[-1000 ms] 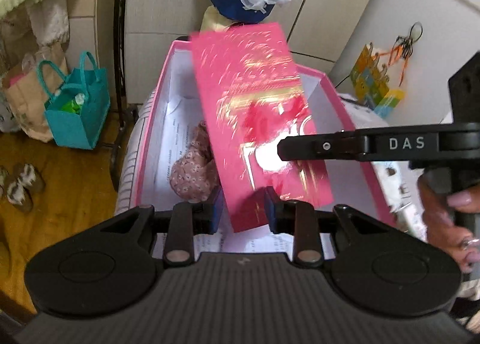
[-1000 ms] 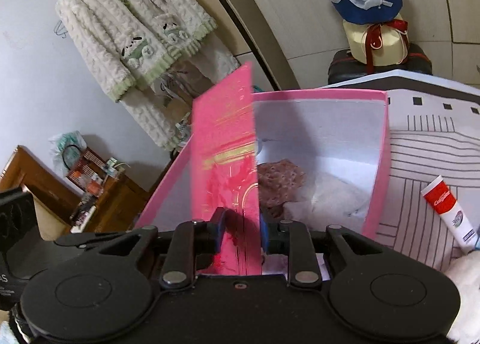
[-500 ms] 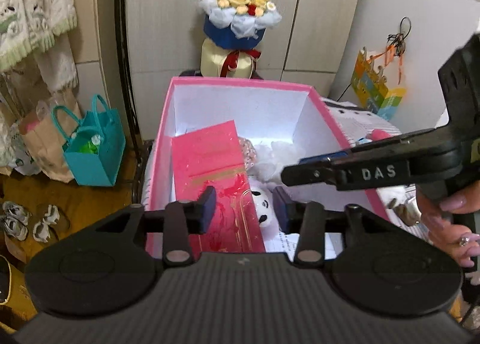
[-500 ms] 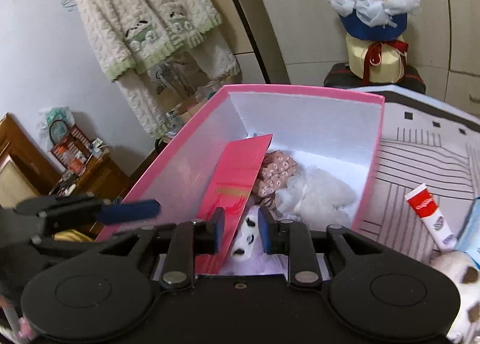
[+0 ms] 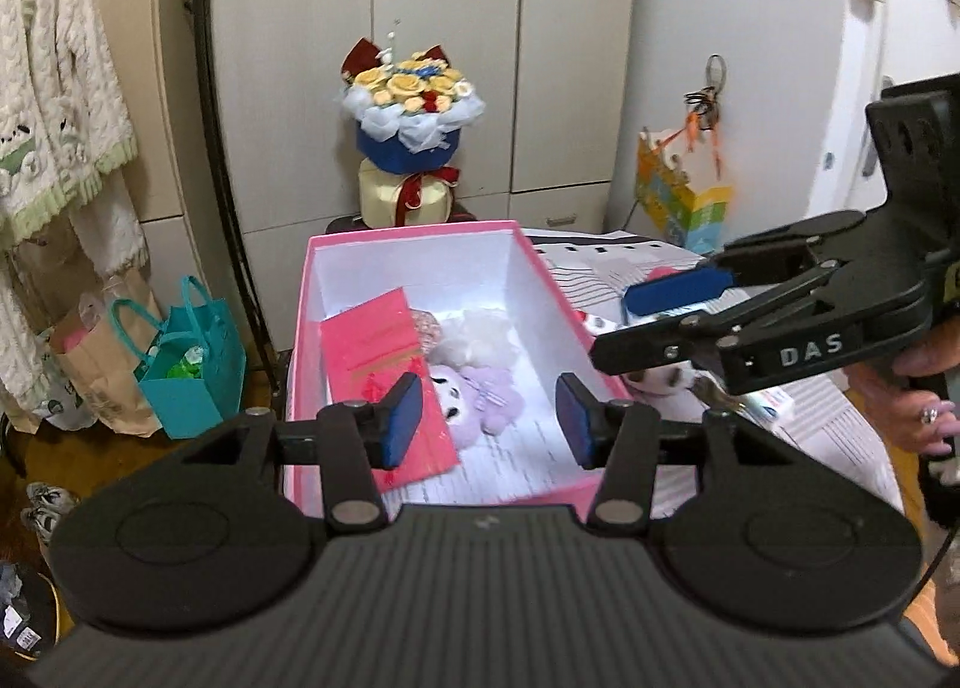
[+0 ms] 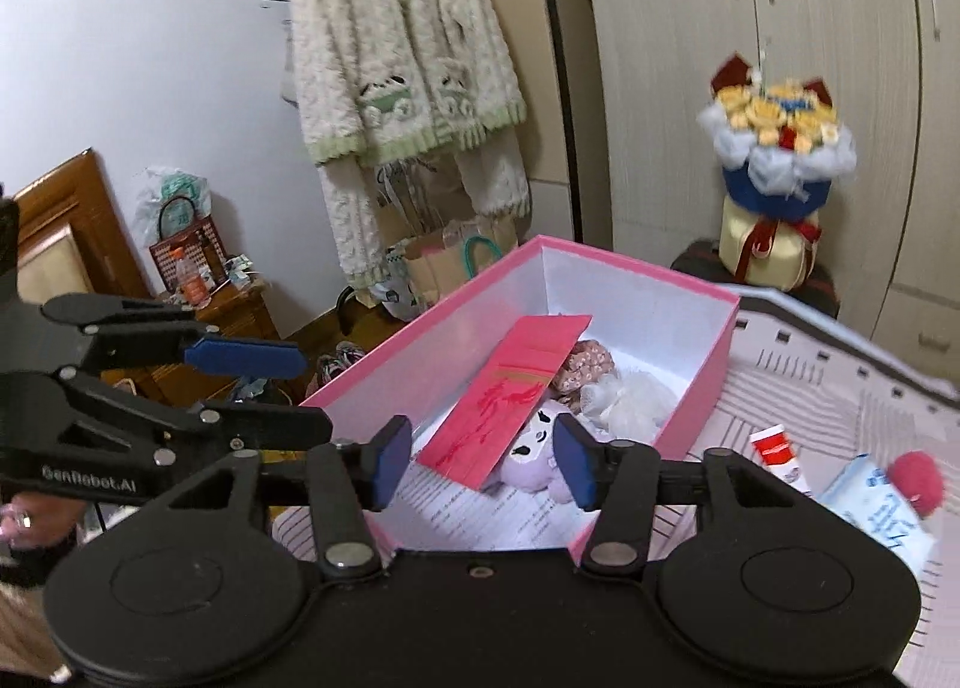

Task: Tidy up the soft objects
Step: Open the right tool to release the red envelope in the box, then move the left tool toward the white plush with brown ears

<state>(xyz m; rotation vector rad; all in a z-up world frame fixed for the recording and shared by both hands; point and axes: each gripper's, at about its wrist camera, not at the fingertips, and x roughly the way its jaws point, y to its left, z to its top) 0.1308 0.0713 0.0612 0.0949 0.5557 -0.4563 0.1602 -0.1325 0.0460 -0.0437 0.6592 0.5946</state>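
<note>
Left wrist view: the left gripper (image 5: pixel 487 418) hangs with jaws spread and nothing between them over the near end of the pink box (image 5: pixel 558 298). Inside lie a red envelope (image 5: pixel 384 364), a lilac plush (image 5: pixel 480 394) and white fluff (image 5: pixel 477 337).

Right wrist view: the right gripper (image 6: pixel 483 463) is likewise spread, above the box (image 6: pixel 702 382); the envelope (image 6: pixel 510 394) leans on the plush (image 6: pixel 531 463).

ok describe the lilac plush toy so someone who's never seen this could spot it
Find the open pink box. Inside, toward its near end, the lilac plush toy lies beside a flat red envelope. Unlike the white fluffy toy behind it, it has a pale face with black marks.
</note>
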